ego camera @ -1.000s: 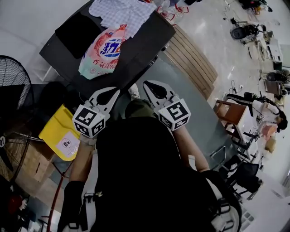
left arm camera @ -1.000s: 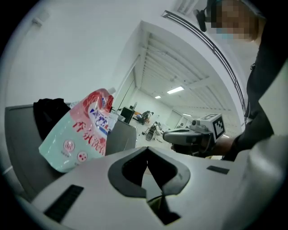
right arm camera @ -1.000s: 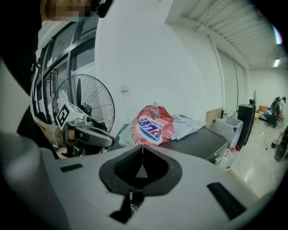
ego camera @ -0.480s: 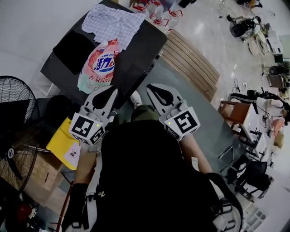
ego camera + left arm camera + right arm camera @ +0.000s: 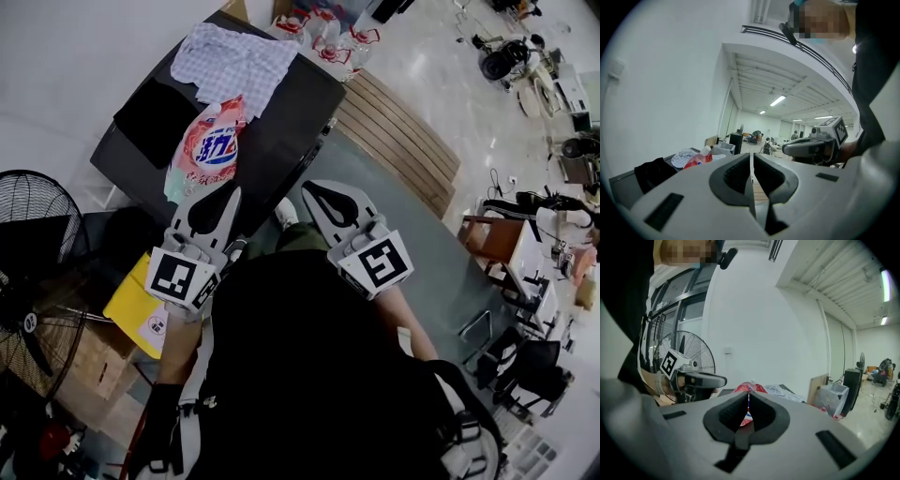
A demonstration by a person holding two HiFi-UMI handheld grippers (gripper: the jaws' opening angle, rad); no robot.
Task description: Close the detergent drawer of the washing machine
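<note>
Both grippers are held side by side in front of the person's chest, pointing toward the washing machine (image 5: 281, 131).

Left gripper (image 5: 232, 193): its own view shows the jaws closed tip to tip with nothing between them. The tips overlap the near edge of the machine's top in the head view. Its marker cube (image 5: 178, 278) sits at the wrist end.

Right gripper (image 5: 307, 188): jaws closed as well and empty. The red and white seen in the slit between the tips is the detergent bag (image 5: 746, 388) farther off, not a held item. In the head view this gripper lies just beside the left one, apart from it.

Washing machine: a dark, flat-topped unit standing against the white wall (image 5: 56, 56), directly ahead of both grippers. On its top lie a pink detergent bag (image 5: 211, 150), a checked cloth (image 5: 234, 61) and a black cloth (image 5: 155, 108). The bag touches the checked cloth at its far end.

Detergent drawer: it belongs to the machine's front, which faces the person. No view shows that front clearly, so whether the drawer stands out or in cannot be told.

Surroundings: a black floor fan (image 5: 33, 244) stands at the left. A yellow bag (image 5: 131, 305) lies below the left gripper. A slatted wooden panel (image 5: 398, 131) lies on the floor to the right of the machine.
</note>
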